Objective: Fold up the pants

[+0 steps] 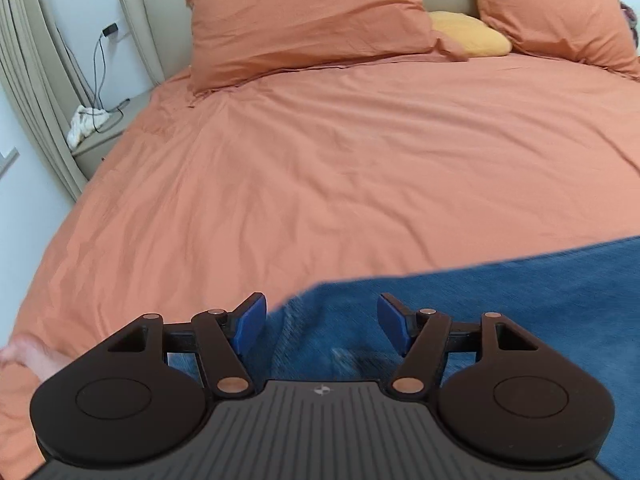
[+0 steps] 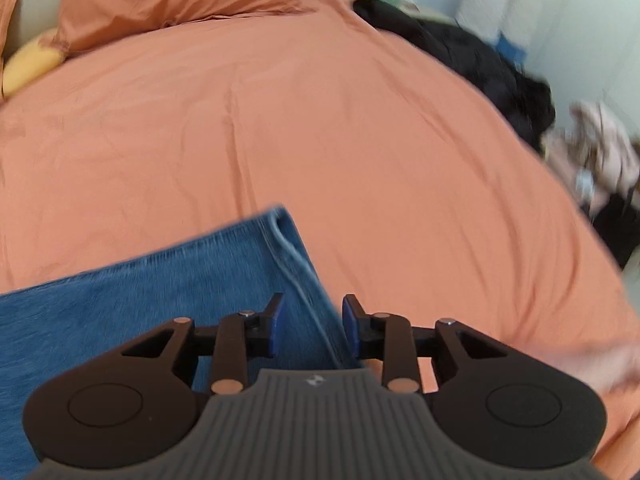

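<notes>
1. The left gripper [image 1: 322,322] hangs with jaws spread wide over the left corner of the blue pants [image 1: 500,300], gripping nothing.
2. The pants lie flat on the orange bed [image 1: 320,168], probably for a clean fold.
3. The right gripper [image 2: 314,326] has jaws partly apart, straddling the pants' right edge without pinching.

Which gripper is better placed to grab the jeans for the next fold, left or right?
Probably the right gripper: its open fingers straddle the jeans' seamed edge near a corner. The left gripper is open over the middle of the denim.
</notes>
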Motion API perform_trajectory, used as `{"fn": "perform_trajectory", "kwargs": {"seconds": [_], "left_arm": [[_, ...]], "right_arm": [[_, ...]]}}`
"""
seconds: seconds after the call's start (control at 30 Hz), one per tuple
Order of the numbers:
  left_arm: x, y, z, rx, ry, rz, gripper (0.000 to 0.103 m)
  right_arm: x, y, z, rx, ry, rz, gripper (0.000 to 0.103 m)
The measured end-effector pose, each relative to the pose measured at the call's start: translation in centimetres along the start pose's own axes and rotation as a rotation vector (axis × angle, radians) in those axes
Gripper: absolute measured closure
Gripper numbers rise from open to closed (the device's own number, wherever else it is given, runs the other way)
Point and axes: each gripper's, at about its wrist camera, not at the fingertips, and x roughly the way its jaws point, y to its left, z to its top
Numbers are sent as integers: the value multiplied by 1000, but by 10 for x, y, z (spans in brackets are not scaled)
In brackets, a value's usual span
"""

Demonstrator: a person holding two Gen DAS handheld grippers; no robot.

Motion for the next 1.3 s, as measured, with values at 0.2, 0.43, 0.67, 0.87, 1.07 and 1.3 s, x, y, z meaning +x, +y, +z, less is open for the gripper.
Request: {"fn": "perform_trajectory", "kwargs": {"seconds": [0.2,0.43,0.67,0.87,1.07,1.3], "left_arm": [[-17,-13,-26,-67,43,-83,28],[-29,-24,-60,-151,86,-141,33],[-60,-33,-83,-172,64,-164,33],[-90,-41,-106,-178,51,-211,33],[-116,-68,-144,-143,57,-311,33],[-105,-113,-182,-111,93,-349,33]], "right_arm": [[-15,-51,-46,265,11,109,73],[12,-68,-72,440,63,238,95],[5,-51,-61,342,11,138,103],[-5,-21,-64,182,-1,40,91],[-62,31,-95,-7,-63,178,78],[-116,137,-169,-244,-38,420,78]]}}
